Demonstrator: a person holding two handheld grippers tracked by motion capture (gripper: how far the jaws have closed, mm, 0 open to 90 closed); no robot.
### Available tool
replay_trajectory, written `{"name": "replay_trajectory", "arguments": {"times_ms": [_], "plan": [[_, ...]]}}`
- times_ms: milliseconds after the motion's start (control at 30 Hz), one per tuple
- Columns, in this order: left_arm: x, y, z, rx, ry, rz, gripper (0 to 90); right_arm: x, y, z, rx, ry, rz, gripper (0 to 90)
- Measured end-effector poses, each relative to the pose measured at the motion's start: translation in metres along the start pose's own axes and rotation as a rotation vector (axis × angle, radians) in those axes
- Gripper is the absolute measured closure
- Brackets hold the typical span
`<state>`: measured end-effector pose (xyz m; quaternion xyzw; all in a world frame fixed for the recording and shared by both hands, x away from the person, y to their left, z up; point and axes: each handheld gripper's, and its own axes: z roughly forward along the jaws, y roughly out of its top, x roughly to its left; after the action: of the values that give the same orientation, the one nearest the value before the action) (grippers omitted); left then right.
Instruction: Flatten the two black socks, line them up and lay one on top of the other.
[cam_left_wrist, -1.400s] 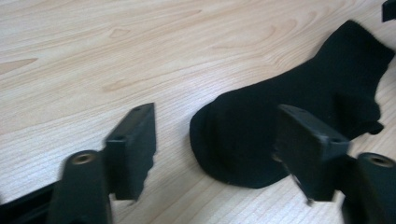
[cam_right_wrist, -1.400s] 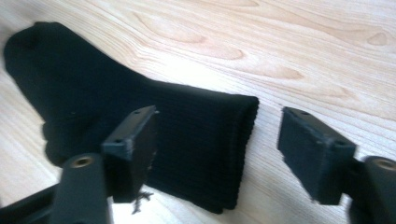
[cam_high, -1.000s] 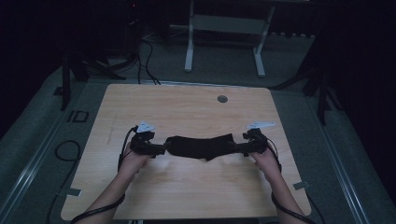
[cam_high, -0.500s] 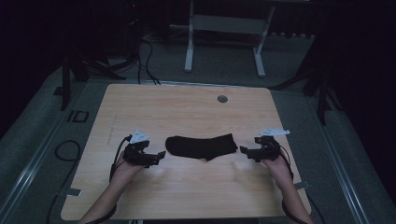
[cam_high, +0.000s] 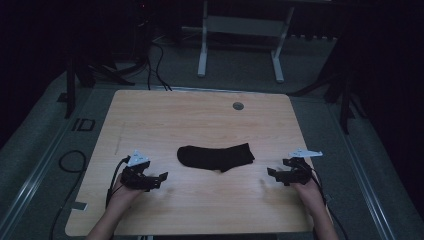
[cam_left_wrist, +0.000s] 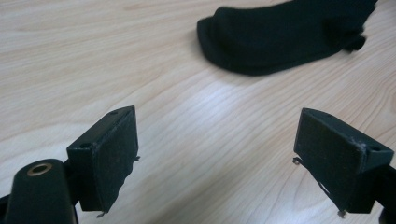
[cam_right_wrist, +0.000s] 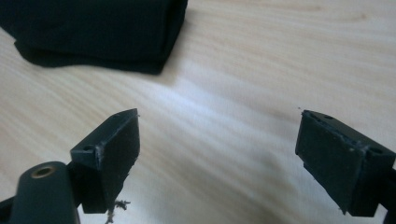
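A black sock (cam_high: 216, 157) lies flat across the middle of the wooden table (cam_high: 200, 120), toe to the left and cuff to the right. My left gripper (cam_high: 162, 177) rests low over the table to the sock's left, open, with bare wood between its pads; the sock's toe end (cam_left_wrist: 285, 37) lies ahead of it. My right gripper (cam_high: 270, 173) sits to the sock's right, also open and holding nothing, and the sock's cuff end (cam_right_wrist: 93, 32) lies ahead of it at the upper left.
A small round grey insert (cam_high: 238, 106) sits in the tabletop near its far edge. Beyond the table stands a white frame (cam_high: 240, 40) on a grey floor. Cables (cam_high: 70, 162) trail off the table's left side.
Both grippers held the sock's ends one second ago. They have let go and drawn apart, left going left and right going right, toward the near edge. The sock now lies flat.
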<state>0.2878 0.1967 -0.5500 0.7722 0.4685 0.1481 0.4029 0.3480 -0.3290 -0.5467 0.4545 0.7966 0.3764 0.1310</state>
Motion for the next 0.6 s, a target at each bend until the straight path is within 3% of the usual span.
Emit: {"name": "replay_trajectory", "arguments": {"times_ms": [267,600], "plan": [[0.003,-0.012,-0.008,-0.021,0.003,-0.029,14.1,-0.002,-0.017,-0.019,-0.012,-0.024,0.017,13.9],[0.005,-0.022,-0.014,-0.032,0.019,-0.042,14.1,-0.01,-0.04,-0.041,-0.052,-0.059,0.086,14.0]]}}
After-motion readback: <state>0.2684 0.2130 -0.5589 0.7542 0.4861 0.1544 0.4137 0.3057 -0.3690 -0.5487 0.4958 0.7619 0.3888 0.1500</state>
